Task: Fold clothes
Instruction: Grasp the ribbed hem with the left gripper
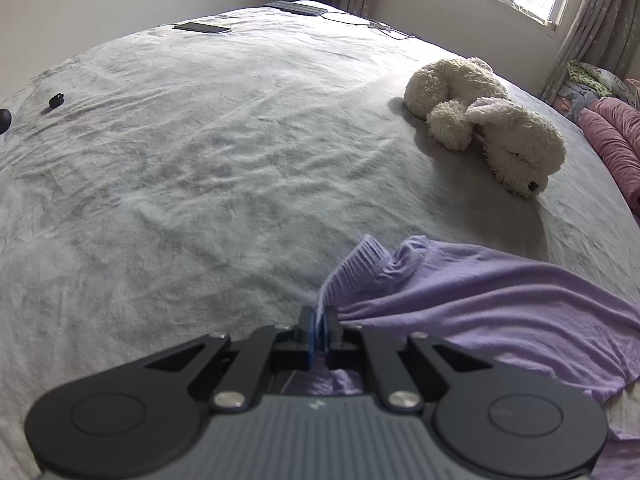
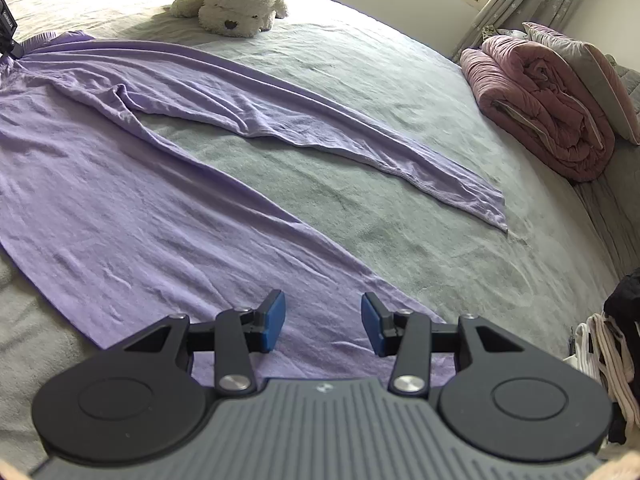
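Left gripper [image 1: 319,330], pressed together, pinches the ribbed collar [image 1: 356,268] of the lilac long-sleeved top [image 2: 132,200], probably anchoring it. Right gripper [image 2: 323,322] hovers spread above the near hem, likely poised to grasp.

Lilac long-sleeved top [image 2: 120,184] spread flat across grey bedspread, body lightly wrinkled, hem nearest right wrist camera. One long sleeve [image 2: 320,128] stretched diagonally away from body, cuff lying flat. Ribbed collar edge [image 1: 356,268] lifted off bed, fabric bunched in folds behind it in left wrist view.
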`<state>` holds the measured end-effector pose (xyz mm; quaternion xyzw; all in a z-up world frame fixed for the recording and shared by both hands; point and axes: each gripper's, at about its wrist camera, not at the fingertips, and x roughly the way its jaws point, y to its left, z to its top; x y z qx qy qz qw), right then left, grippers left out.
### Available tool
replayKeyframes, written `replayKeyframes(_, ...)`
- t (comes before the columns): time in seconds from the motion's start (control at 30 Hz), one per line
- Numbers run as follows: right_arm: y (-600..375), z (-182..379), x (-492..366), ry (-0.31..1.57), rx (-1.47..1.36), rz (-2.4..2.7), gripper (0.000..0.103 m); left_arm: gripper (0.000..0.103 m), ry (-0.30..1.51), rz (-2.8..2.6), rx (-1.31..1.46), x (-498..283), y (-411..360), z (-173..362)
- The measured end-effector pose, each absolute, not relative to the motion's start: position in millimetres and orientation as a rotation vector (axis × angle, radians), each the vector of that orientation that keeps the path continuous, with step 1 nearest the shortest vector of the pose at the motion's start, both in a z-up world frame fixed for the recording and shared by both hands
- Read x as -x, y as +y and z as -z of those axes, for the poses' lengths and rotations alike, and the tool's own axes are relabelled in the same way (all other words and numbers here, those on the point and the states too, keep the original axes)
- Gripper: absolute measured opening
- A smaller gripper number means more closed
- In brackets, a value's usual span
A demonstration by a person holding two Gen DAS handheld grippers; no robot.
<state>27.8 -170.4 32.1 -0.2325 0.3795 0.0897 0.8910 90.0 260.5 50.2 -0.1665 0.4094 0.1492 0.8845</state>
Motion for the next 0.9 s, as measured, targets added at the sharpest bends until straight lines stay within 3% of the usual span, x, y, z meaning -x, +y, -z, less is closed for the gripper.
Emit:
replayKeyframes(0.23,-170.4,-32.5,-27.5,0.787,0.485,-0.185,0.046,0.006,0.846,-0.259,0.507,-89.4,281.0,-46.9)
replayKeyframes(0.4,-169.5,-32.4,-27.0,0.786,0.487,-0.187,0.047,0.014,0.818,-0.242,0.559,-92.2,290.7,-45.8)
replayKeyframes(0.9,-165.6,-29.4,-28.1,0.785,0.505,-0.184,0.048,0.019,0.783,-0.15,0.254,-92.3,250.4,-61.1)
